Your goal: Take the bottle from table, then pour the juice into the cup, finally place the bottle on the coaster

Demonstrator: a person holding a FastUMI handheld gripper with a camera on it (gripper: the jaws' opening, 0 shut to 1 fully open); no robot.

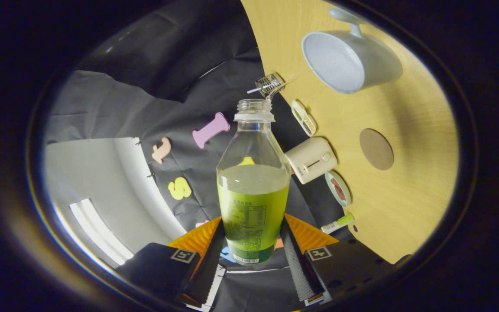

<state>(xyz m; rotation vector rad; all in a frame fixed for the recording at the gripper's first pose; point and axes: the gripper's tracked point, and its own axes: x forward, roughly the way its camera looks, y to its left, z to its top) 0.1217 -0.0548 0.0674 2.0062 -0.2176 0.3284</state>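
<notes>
Hand-held gripper (253, 242) clamped on the bottle (253, 190): both fingers press the lower labelled body, one on each side. Bottle is clear plastic, uncapped, open neck pointing away from the fingers; green juice fills roughly the lower half (liquid surface sits level across the body, just above the label).

View is rolled, so the wooden desk (405, 216) appears tilted, off to the right of the bottle. On it, beyond the fingers: a pale blue cup (349, 60) with a handle, its open mouth facing the camera, inside looks empty. Nearer the gripper than the cup, a round brown coaster (376, 149) lies flat on the desk, well apart from the cup, nothing on it.

Along the desk's near edge, between bottle and coaster: a cream boxy appliance (311, 159), a small wire rack (269, 83) close to the bottle mouth, a small dish (338, 188), a green-capped tube (338, 222).

Bottle is held clear of the desk, not over the cup.
</notes>
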